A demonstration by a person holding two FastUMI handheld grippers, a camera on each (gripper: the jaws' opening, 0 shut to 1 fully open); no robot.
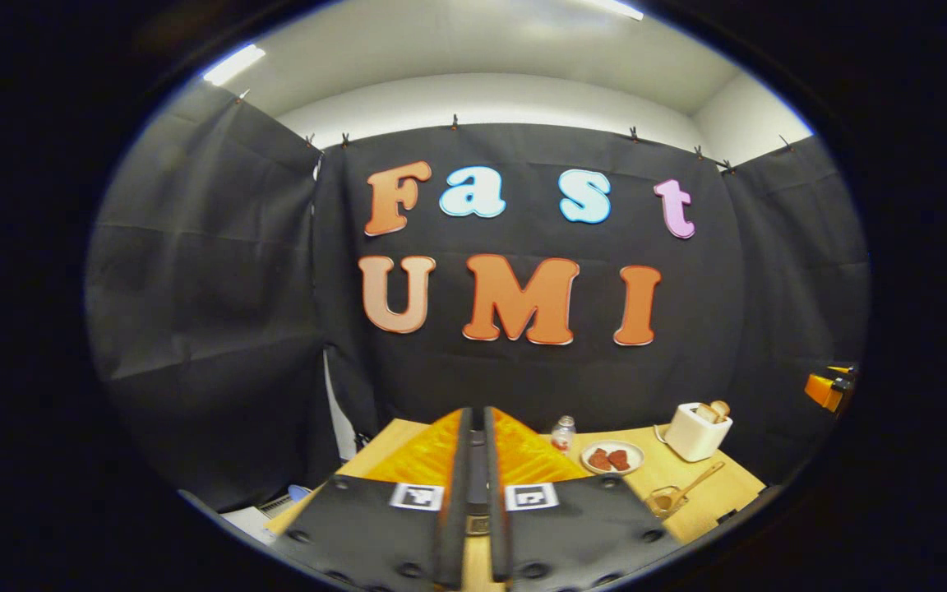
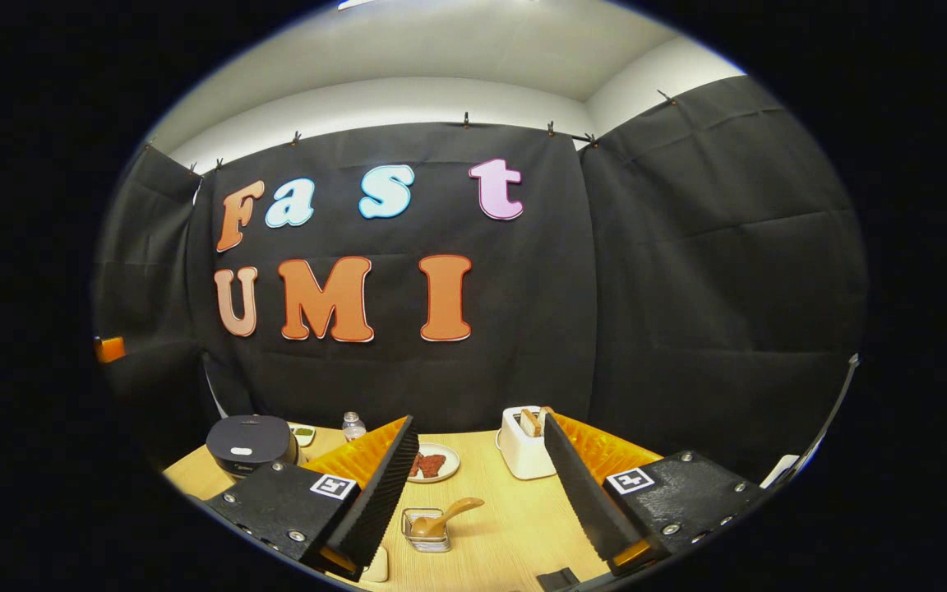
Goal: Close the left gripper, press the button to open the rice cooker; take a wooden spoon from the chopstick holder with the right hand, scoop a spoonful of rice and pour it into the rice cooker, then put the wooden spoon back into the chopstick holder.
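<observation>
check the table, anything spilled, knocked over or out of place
Nothing stands out. The rice cooker sits upright with its lid shut, the toaster and bottle stand upright, the wooden spoon rests in its holder, with no spills.

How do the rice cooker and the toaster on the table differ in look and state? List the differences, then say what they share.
The rice cooker is dark and rounded; the toaster is white and boxy. The rice cooker's lid is shut; the toaster's top is open, with bread sticking out. The rice cooker sits towards the table's left end in the right gripper view, the toaster further right. Both stand upright near the table's back edge.
</observation>
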